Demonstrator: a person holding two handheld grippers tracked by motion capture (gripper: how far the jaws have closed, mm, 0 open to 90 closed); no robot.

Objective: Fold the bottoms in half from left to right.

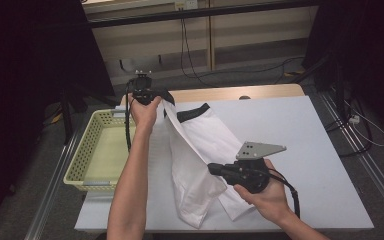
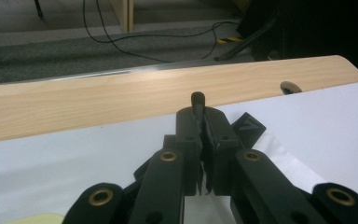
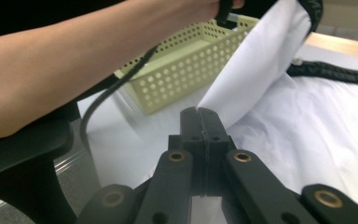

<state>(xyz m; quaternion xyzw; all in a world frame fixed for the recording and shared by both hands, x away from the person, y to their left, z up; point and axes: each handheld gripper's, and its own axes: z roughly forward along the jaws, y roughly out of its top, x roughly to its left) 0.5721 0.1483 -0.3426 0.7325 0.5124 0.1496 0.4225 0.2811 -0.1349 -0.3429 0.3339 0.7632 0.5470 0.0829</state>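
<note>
A white shirt (image 1: 205, 135) with black collar trim (image 1: 194, 113) lies partly lifted on the white table (image 1: 305, 130). My left gripper (image 1: 166, 98) is at the table's far side, shut on the shirt's black-trimmed edge (image 2: 198, 99), and holds it up off the table. My right gripper (image 1: 211, 168) is nearer the front, shut on the shirt's white cloth (image 3: 261, 70) lower down. Between the two grippers the cloth stretches as a raised fold. The rest of the shirt (image 3: 335, 121) lies rumpled on the table.
A pale yellow perforated basket (image 1: 87, 150) stands at the table's left edge, beside the left forearm (image 1: 132, 170). A wooden strip (image 1: 230, 93) runs along the far edge. Cables (image 1: 190, 60) lie on the floor beyond.
</note>
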